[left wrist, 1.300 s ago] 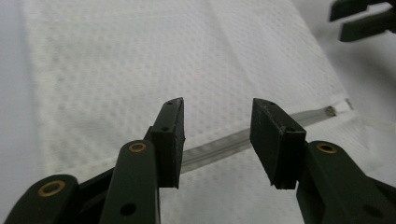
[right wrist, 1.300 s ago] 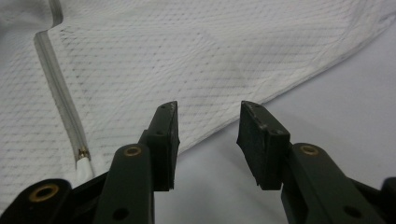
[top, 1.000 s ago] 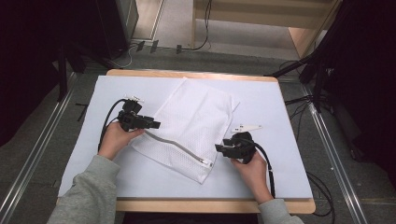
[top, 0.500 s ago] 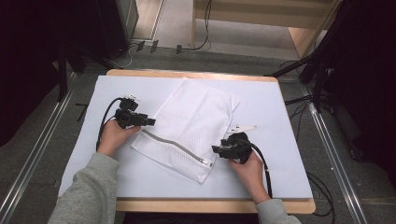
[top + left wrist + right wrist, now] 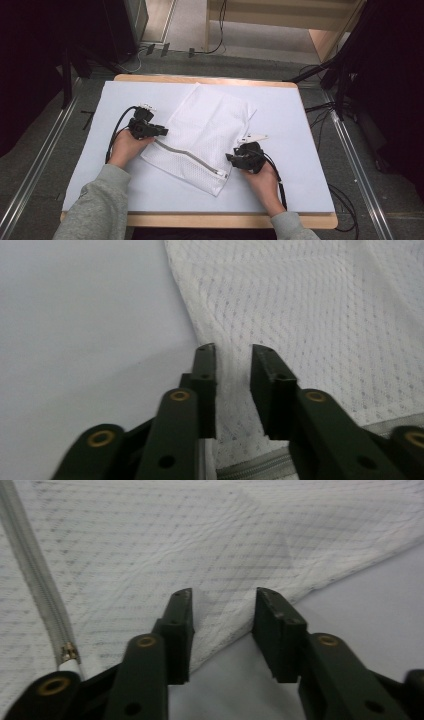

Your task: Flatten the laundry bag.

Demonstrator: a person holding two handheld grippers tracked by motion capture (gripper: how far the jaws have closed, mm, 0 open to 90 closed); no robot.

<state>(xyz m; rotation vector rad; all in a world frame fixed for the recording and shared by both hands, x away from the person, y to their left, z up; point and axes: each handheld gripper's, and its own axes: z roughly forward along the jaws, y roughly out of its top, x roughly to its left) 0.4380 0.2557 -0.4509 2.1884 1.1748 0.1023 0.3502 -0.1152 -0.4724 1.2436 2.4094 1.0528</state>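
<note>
A white mesh bag lies flat on the table, with a grey zipper along its near side. My left gripper is at the bag's left edge by the zipper's end. Its jaws have just been closing, and in the left gripper view a narrow gap still shows, with mesh between them. My right gripper is at the bag's right edge near the zipper pull. Its jaws have also been closing and still stand apart over the bag's hem.
The bag rests on a pale mat that covers a wooden table. Cables trail off the table's right side. Dark equipment stands at both sides, and metal rails run along the floor.
The right gripper has edged slightly left toward the bag's edge. The left hand and the bag stay where they were.
</note>
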